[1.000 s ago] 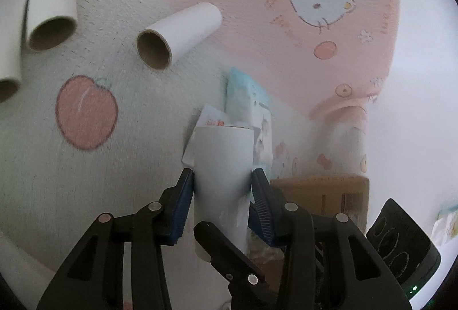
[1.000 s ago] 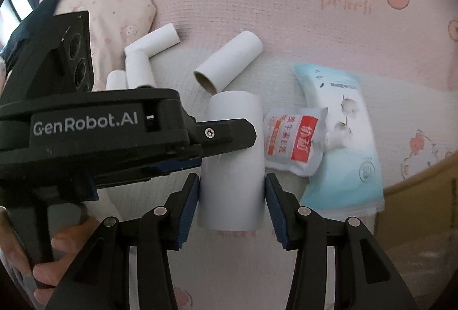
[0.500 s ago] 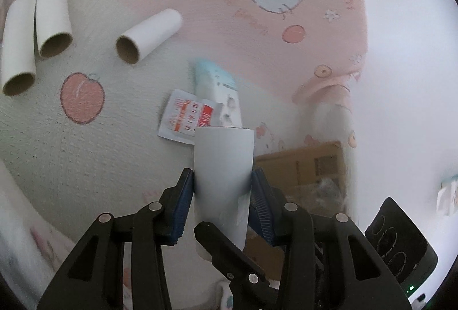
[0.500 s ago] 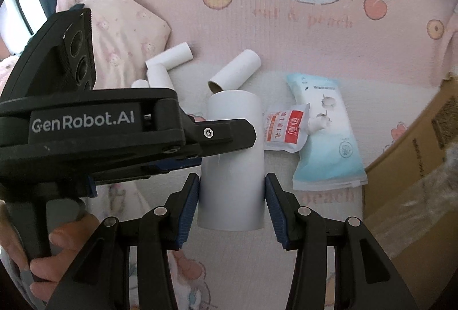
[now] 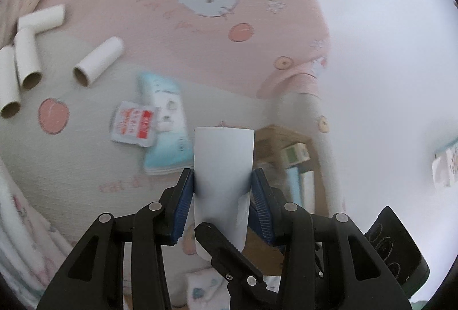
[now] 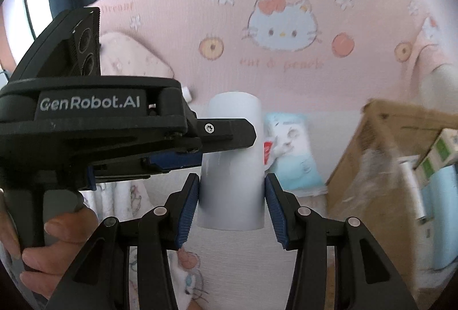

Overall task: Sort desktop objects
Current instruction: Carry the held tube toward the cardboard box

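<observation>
While both tongs [image 5: 223, 189] [image 6: 232, 195] clamp white tube [image 5: 223, 155], only left view shows loose tubes [image 5: 97, 62].

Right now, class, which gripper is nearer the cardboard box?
Right. Both grip the roll, but the box lies just to the right of the right gripper, while the left gripper reaches in from the opposite side, farther off.

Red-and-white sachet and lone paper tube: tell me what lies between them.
Nothing: in the left wrist view only bare bedsheet separates sachet and lone tube.
</observation>
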`<move>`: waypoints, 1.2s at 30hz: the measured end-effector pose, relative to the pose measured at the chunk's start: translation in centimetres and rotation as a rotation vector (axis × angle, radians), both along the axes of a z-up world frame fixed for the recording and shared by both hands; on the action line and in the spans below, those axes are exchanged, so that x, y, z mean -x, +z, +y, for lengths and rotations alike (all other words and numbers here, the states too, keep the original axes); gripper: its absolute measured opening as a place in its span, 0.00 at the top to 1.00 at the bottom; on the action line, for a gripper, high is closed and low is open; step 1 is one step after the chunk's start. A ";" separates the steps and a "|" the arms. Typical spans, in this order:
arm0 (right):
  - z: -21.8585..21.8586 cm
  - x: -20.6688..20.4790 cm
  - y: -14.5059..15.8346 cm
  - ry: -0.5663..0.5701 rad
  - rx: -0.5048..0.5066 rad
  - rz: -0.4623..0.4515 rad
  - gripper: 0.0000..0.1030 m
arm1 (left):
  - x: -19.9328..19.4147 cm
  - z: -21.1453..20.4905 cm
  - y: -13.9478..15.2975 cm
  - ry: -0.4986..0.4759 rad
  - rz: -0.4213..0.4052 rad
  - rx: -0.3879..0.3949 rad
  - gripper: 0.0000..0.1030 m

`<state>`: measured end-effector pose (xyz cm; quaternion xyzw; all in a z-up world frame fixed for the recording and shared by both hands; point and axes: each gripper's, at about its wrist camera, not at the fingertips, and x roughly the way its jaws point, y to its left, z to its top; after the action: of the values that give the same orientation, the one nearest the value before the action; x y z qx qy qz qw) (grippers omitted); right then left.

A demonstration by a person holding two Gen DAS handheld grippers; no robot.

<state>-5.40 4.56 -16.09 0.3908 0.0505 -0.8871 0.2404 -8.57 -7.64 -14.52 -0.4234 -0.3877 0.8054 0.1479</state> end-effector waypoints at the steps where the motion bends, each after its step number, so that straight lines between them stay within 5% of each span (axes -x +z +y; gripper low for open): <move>1: 0.5 -0.2 0.6 -0.007 0.003 0.012 0.57 | 0.1 0.6 0.5 -0.008 0.009 0.013 0.56; 22: 10.8 -0.9 9.4 -0.181 0.092 0.262 0.57 | 3.9 11.8 11.1 -0.188 0.232 0.102 0.56; 36: 18.1 -1.4 12.4 -0.334 0.036 0.349 0.57 | 6.5 20.1 13.0 -0.336 0.273 0.048 0.56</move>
<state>-3.97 22.62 -3.69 0.2300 0.0101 -0.9694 0.0848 -15.05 12.42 -1.57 -0.3726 -0.2687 0.8283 0.3208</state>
